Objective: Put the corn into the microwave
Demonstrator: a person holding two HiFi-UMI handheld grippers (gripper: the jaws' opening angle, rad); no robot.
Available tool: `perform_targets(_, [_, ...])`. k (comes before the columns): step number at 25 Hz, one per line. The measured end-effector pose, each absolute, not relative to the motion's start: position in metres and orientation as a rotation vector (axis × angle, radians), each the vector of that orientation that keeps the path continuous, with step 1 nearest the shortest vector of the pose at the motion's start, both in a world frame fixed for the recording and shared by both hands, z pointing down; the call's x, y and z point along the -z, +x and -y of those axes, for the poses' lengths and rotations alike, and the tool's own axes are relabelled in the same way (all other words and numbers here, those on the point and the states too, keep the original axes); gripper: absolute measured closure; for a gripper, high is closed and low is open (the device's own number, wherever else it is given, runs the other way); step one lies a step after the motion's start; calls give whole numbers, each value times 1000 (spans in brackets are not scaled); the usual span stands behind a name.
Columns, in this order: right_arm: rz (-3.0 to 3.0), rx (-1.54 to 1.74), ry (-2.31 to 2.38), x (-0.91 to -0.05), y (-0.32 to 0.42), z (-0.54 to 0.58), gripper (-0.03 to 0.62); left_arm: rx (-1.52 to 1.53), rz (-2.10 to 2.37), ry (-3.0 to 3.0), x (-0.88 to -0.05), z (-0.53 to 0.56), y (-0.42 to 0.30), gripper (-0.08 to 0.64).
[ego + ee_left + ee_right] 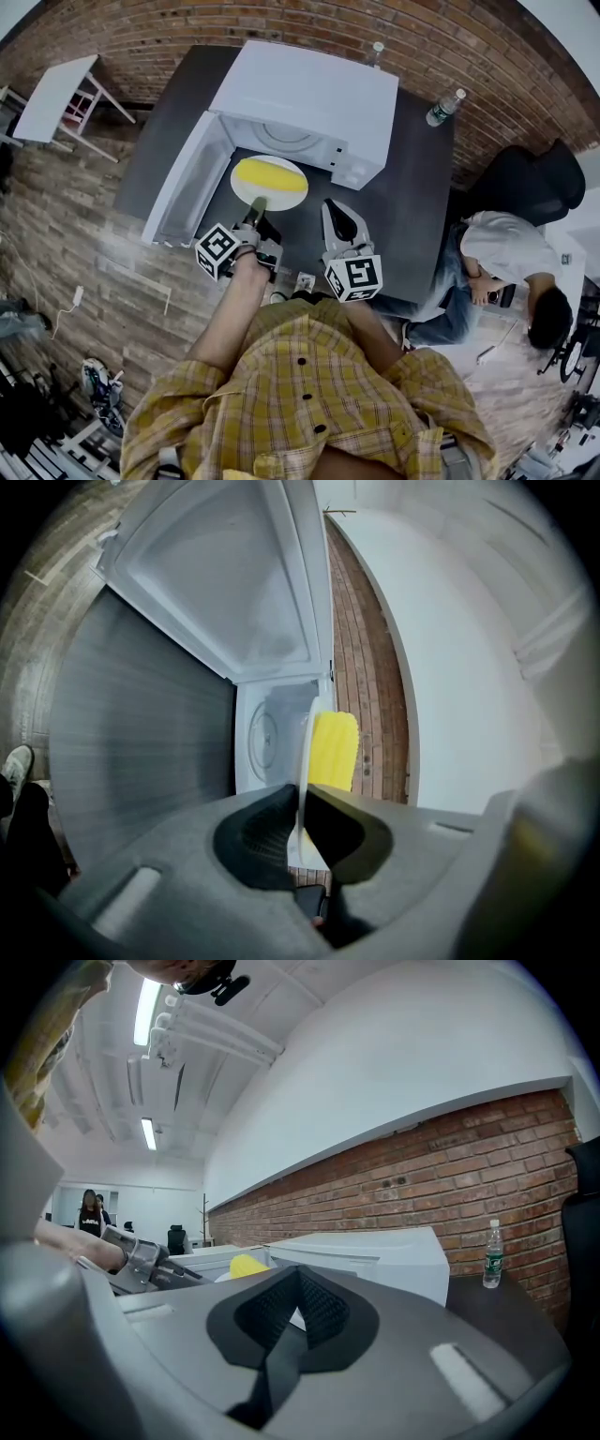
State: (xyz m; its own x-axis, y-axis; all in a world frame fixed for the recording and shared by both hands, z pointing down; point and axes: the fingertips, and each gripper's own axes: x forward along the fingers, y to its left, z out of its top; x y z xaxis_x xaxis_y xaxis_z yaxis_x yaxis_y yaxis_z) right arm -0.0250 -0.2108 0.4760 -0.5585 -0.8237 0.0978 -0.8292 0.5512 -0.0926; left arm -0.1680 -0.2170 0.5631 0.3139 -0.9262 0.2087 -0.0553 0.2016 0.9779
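A yellow corn cob (268, 174) lies on a white plate (243, 190) just in front of the open white microwave (309, 98). Its door (183, 183) is swung out to the left. My left gripper (255, 214) is shut on the plate's near rim. In the left gripper view the plate (304, 761) stands edge-on between the jaws (300, 803), with the corn (333, 750) beyond and the microwave cavity (267, 738) behind. My right gripper (339, 220) hovers over the table to the right of the plate. It is shut and holds nothing (298, 1283).
The microwave stands on a dark table (412, 206). Two water bottles (444, 108) (376, 52) stand at the table's far side. A person (506, 262) sits to the right beside a black chair (530, 178). A white side table (56, 94) stands far left.
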Motion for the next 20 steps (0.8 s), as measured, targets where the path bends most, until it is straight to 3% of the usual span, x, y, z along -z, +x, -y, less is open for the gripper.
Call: perform_targets(20, [2704,-274,1426,-501,-16,255,594,771,1102,1176,-633,296,-160,532])
